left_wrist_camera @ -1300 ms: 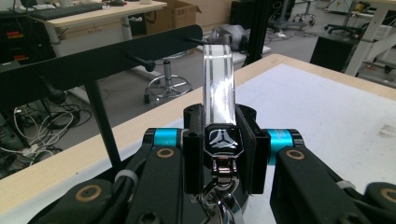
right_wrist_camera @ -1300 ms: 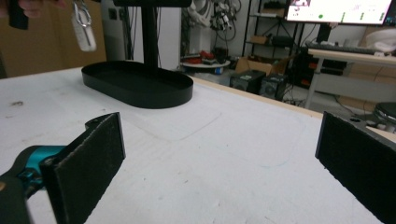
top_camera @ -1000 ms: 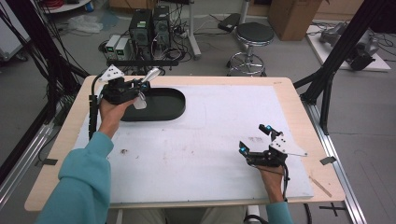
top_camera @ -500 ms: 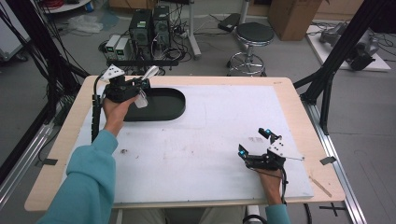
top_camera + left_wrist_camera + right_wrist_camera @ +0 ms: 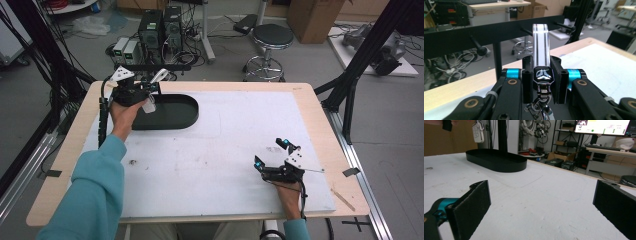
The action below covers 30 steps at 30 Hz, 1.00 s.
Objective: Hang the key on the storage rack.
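Not much is changing since a second ago: the left gripper (image 5: 142, 92) is hovering a touch higher over the black oval tray (image 5: 172, 111), jaws clamping a car key fob (image 5: 540, 52). It's looking light, rigid and glossy, so probably slippery; squeezing the flat faces seems safest. The right gripper (image 5: 274, 157) is resting wide apart on the bench (image 5: 210, 150).
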Each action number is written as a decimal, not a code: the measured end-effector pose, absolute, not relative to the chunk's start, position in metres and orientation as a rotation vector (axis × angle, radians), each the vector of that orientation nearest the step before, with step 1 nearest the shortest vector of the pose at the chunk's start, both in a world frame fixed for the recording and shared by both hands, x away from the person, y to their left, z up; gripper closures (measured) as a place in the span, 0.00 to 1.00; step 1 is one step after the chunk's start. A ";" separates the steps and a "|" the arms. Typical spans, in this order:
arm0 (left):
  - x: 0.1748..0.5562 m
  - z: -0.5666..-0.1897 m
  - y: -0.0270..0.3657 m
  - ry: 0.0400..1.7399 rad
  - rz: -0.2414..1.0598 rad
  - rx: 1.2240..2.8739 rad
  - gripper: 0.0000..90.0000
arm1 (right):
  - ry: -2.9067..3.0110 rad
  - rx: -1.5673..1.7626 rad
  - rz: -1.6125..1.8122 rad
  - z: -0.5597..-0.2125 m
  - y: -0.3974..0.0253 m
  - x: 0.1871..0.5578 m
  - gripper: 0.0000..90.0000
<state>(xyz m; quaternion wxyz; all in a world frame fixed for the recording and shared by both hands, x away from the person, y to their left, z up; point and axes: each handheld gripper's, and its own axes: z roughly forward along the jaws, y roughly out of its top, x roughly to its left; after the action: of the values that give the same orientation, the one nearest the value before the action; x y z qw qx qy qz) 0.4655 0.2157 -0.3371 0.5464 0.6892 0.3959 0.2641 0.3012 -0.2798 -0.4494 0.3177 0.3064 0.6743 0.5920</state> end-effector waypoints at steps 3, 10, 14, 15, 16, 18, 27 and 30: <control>0.468 -0.337 0.215 0.951 0.632 1.635 0.82 | 1.774 0.802 1.555 -0.450 -0.280 0.302 0.01; 0.472 -0.341 0.217 0.969 0.619 1.627 0.82 | 1.779 0.806 1.554 -0.450 -0.280 0.302 0.01; 0.474 -0.343 0.219 0.968 0.599 1.617 0.82 | 1.784 0.815 1.556 -0.450 -0.280 0.301 0.01; 0.475 -0.343 0.220 0.968 0.596 1.615 0.82 | 1.783 0.815 1.557 -0.450 -0.279 0.301 0.01; 0.475 -0.344 0.220 0.965 0.598 1.619 0.82 | 1.783 0.815 1.556 -0.450 -0.279 0.301 0.01; 0.476 -0.345 0.220 0.967 0.595 1.617 0.82 | 1.780 0.814 1.556 -0.450 -0.279 0.301 0.01; 0.481 -0.352 0.219 0.987 0.592 1.641 0.82 | 1.783 0.809 1.552 -0.450 -0.279 0.301 0.01; 0.483 -0.355 0.217 0.990 0.587 1.648 0.82 | 1.786 0.813 1.553 -0.450 -0.279 0.300 0.01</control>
<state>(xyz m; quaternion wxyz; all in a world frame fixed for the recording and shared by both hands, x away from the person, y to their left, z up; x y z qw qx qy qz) 0.4831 0.2168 -0.3550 0.5359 0.6923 0.4157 0.2464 0.3001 -0.2791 -0.4503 0.3142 0.3084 0.6774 0.5893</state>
